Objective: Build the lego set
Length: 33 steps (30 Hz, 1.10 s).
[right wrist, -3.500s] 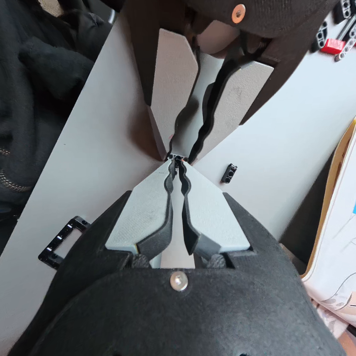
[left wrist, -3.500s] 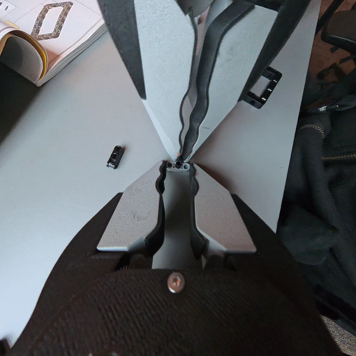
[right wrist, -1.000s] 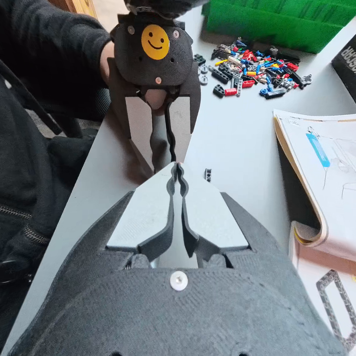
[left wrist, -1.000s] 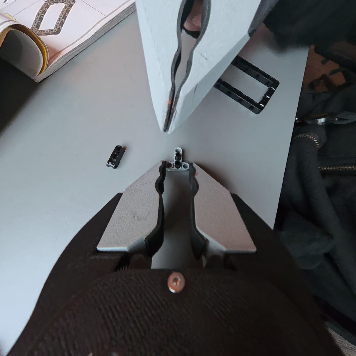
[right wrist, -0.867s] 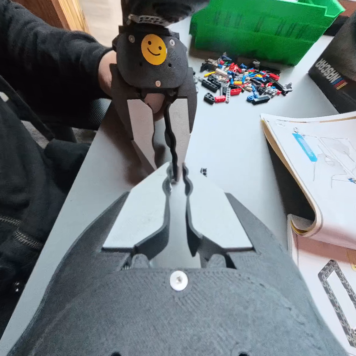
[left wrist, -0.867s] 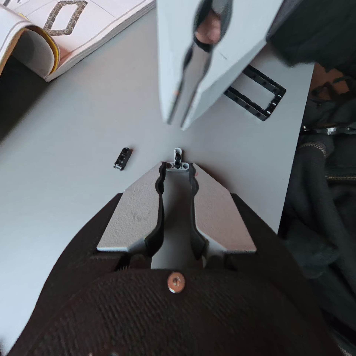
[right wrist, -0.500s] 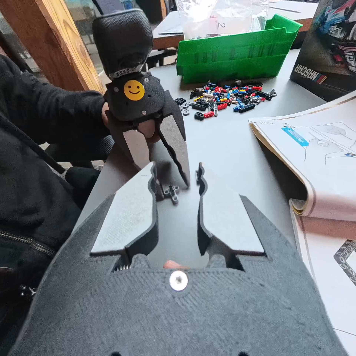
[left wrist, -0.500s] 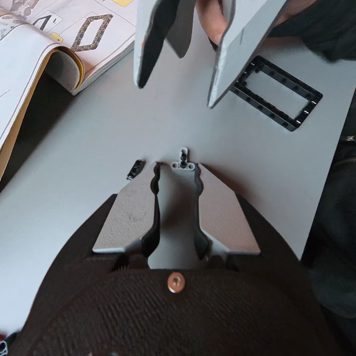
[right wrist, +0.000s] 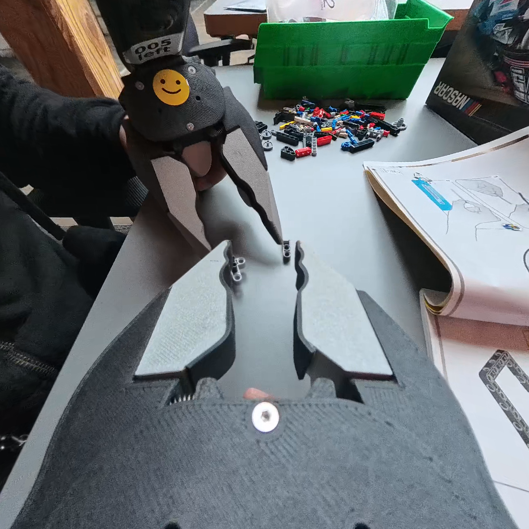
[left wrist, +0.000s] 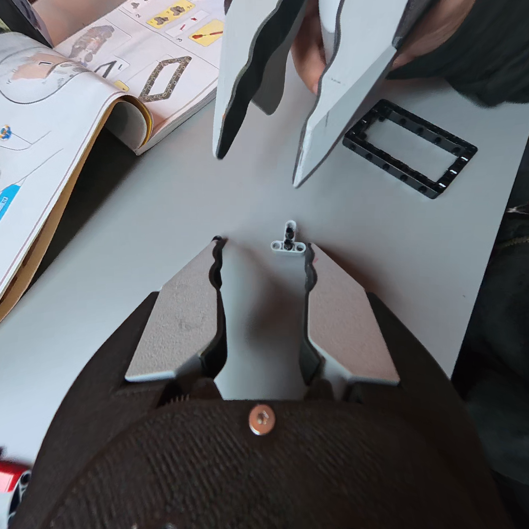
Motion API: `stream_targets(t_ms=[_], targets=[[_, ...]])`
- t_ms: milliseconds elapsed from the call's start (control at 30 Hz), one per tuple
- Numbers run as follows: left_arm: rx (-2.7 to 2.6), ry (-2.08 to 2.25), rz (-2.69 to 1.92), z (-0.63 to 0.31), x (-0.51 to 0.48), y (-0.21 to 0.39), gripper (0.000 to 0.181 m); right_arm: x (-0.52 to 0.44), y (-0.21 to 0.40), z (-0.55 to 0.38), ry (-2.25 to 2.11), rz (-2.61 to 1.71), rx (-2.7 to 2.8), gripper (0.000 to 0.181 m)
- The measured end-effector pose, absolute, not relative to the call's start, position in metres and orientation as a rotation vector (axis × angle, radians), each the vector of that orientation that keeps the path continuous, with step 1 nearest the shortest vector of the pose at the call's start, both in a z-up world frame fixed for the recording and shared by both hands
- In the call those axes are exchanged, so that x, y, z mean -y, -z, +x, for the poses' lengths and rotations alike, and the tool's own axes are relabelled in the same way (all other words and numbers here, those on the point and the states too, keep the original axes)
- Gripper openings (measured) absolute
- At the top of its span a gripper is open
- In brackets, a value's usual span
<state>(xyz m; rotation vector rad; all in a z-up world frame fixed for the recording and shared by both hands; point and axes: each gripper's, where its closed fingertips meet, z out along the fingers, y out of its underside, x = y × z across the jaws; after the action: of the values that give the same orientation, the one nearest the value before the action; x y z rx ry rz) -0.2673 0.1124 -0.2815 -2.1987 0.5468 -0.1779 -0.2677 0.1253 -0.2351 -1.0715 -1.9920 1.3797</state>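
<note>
Tongs check first: your left tongs (left wrist: 262, 243) stand spread wide and grip nothing, and your right tongs (right wrist: 263, 246) are likewise released and empty. Both sets hover low over the grey desk (left wrist: 143, 229), tips pointed toward each other from opposite sides. The small light-grey T-shaped piece (left wrist: 288, 243) lies flat on the desk, a black pin seated in its stem; its crossbar sits just beside the tip of your left tongs' right-hand finger, whether touching I cannot tell. In the right wrist view the same T-shaped piece (right wrist: 237, 269) shows close against the inner edge of the left-hand finger of your right tongs. A short black two-hole beam (right wrist: 286, 249) rests on the desk near the tip of the far finger of your left tongs; in the left wrist view only a sliver of it peeks past the left fingertip. The black rectangular frame (left wrist: 409, 148) lies flat near the desk's edge, well apart from the T-shaped piece. An open instruction booklet (left wrist: 86, 94) lies to one side. Farther back sit a heap of loose coloured pieces (right wrist: 329, 128), a green bin (right wrist: 343, 57) and a dark set box (right wrist: 486, 71).
</note>
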Motion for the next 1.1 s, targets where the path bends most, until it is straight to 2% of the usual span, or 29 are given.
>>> stream_targets(t_ms=[300, 600, 800, 1100], targets=[[-0.582, 0.168, -2.255, -0.283, -0.087, 0.291, 0.054, -0.115, 0.264, -0.248, -1.263, -1.037, 2.257, 0.035], [-0.548, 0.11, -2.258, -0.282, -0.106, 0.292, 0.049, -0.087, 0.291, -0.239, -1.099, -0.93, 2.453, 0.025], [-0.414, -0.002, -2.27, -0.307, -0.12, 0.29, 0.047, -0.061, 0.274, -0.232, -1.198, -0.784, 2.439, 0.023], [-0.317, 0.013, -2.301, -0.313, -0.093, 0.292, 0.048, -0.124, 0.243, -0.236, -1.171, -0.95, 2.197, 0.019]])
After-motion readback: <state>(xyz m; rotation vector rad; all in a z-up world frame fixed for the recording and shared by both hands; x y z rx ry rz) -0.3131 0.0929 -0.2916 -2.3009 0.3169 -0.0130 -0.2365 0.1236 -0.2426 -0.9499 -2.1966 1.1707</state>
